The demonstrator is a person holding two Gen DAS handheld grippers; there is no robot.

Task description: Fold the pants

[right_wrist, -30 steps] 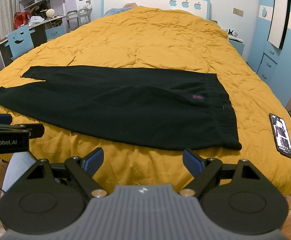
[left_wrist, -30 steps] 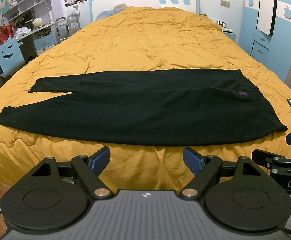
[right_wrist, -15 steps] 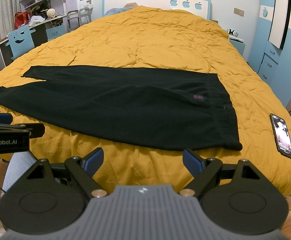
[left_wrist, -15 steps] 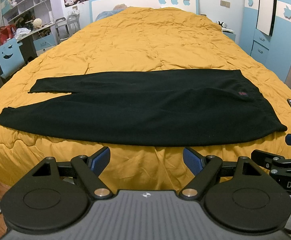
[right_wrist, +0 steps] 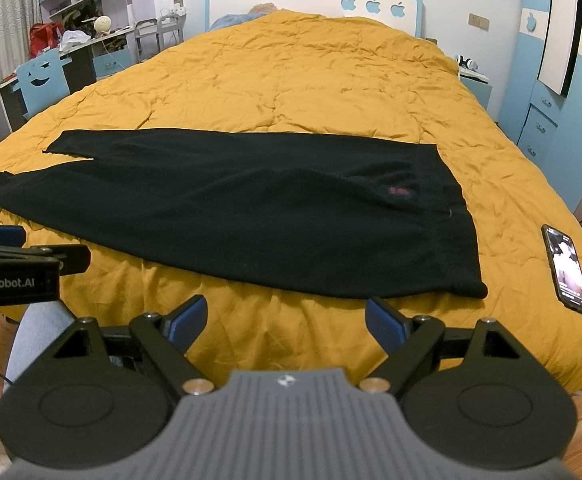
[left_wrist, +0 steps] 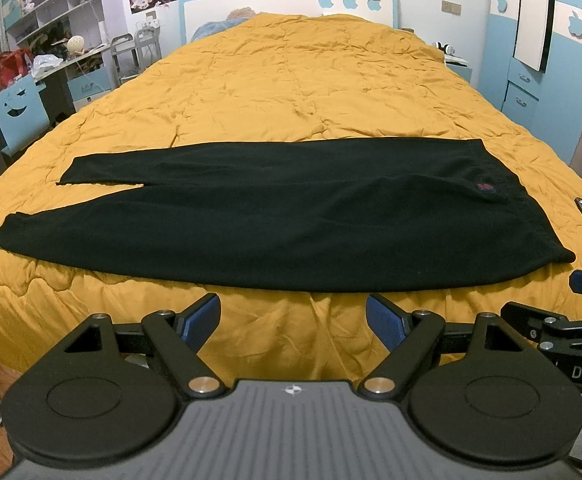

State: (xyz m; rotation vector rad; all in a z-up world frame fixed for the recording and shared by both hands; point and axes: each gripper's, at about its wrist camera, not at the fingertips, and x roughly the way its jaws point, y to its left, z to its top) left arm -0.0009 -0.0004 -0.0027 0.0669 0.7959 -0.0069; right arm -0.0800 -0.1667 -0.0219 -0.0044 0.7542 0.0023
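Black pants (left_wrist: 275,216) lie flat across the near part of a yellow quilted bed (left_wrist: 299,92), waistband to the right, legs to the left. A small red logo sits near the waistband. They also show in the right wrist view (right_wrist: 251,208). My left gripper (left_wrist: 293,314) is open and empty, held off the bed's near edge in front of the pants' middle. My right gripper (right_wrist: 285,318) is open and empty, off the near edge before the waist end. Each gripper shows at the edge of the other's view.
A phone (right_wrist: 566,268) lies on the quilt right of the waistband. A blue headboard (left_wrist: 291,4) is at the far end. A desk and blue chair (left_wrist: 21,110) stand left of the bed. Blue wardrobes (left_wrist: 551,60) stand on the right.
Both grippers have edged slightly toward the bed. The pants have not moved.
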